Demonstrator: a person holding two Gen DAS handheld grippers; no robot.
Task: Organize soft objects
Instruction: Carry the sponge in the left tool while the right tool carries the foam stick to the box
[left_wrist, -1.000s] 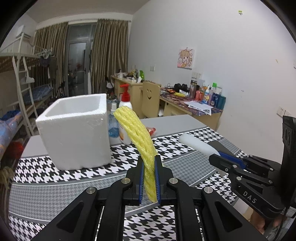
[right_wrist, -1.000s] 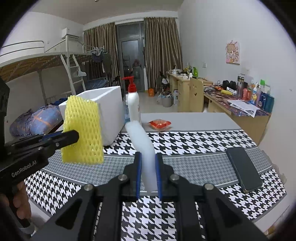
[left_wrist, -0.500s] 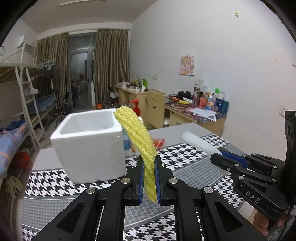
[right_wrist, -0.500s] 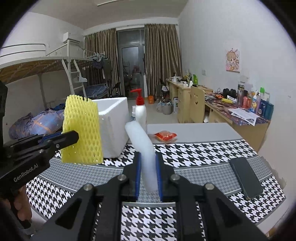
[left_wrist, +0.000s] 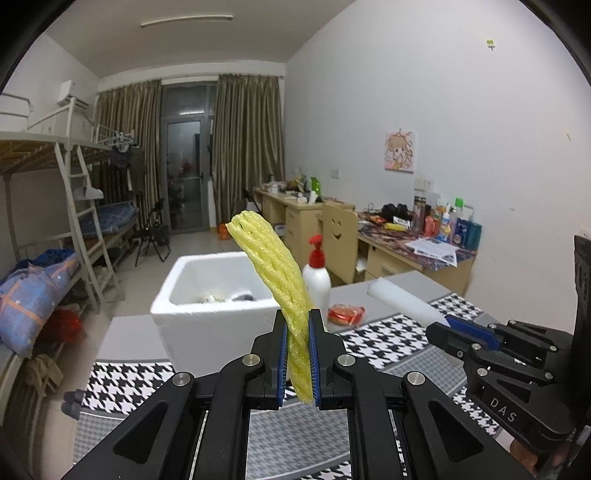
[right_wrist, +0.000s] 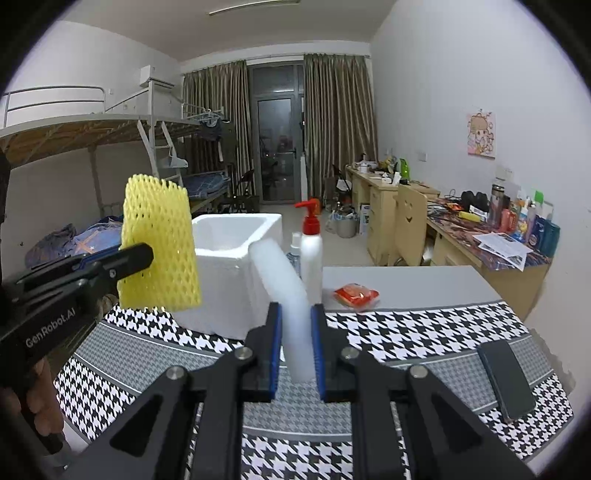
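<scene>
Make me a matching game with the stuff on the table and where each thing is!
Things:
1. yellow foam net
2. white foam sheet
3. phone
4. red packet

Places:
A. lying on the houndstooth cloth
B. pinched in the left gripper
C. on the bare grey tabletop
D. pinched in the right gripper

Pairs: 1-B, 2-D, 3-A, 4-C

Both tools now ride higher above the surface (right_wrist: 406, 284), lifting the yellow foam net (left_wrist: 273, 266) and white foam piece (right_wrist: 284, 273) until the foam box (left_wrist: 192, 295) shows its inside.
</scene>
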